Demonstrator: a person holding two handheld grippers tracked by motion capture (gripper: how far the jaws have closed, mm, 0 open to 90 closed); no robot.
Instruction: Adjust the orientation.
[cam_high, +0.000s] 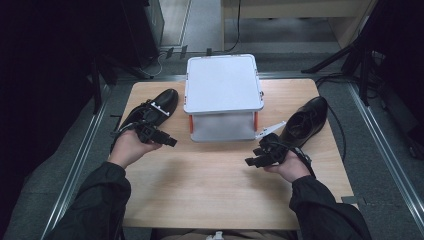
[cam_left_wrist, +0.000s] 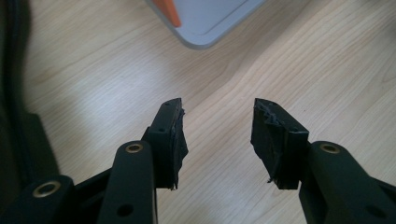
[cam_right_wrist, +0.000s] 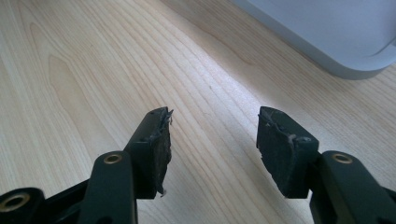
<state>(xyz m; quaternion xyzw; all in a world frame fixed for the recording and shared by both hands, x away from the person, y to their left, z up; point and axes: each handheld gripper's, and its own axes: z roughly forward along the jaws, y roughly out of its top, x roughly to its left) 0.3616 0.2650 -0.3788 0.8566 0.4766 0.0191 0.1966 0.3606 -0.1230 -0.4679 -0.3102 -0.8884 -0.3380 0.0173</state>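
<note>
Two black leather shoes lie on the wooden table (cam_high: 200, 190): the left shoe (cam_high: 162, 105) at the far left, the right shoe (cam_high: 306, 120) at the far right. Between them stands a light grey box (cam_high: 222, 85) with orange latches. My left gripper (cam_high: 170, 142) is held just in front of the left shoe and points toward the table's middle, open and empty (cam_left_wrist: 217, 109). My right gripper (cam_high: 251, 161) hovers in front of the right shoe, also open with nothing between its fingers (cam_right_wrist: 212, 116). A corner of the box (cam_left_wrist: 205, 23) lies ahead of the left jaws.
The grey box (cam_right_wrist: 327, 28) fills the back centre of the table. Bare wood stretches in front of it, between my two hands. A dark shape (cam_left_wrist: 14, 93) runs along the left edge of the left gripper view. Tripod legs and cables (cam_high: 345, 55) stand on the floor beyond the table.
</note>
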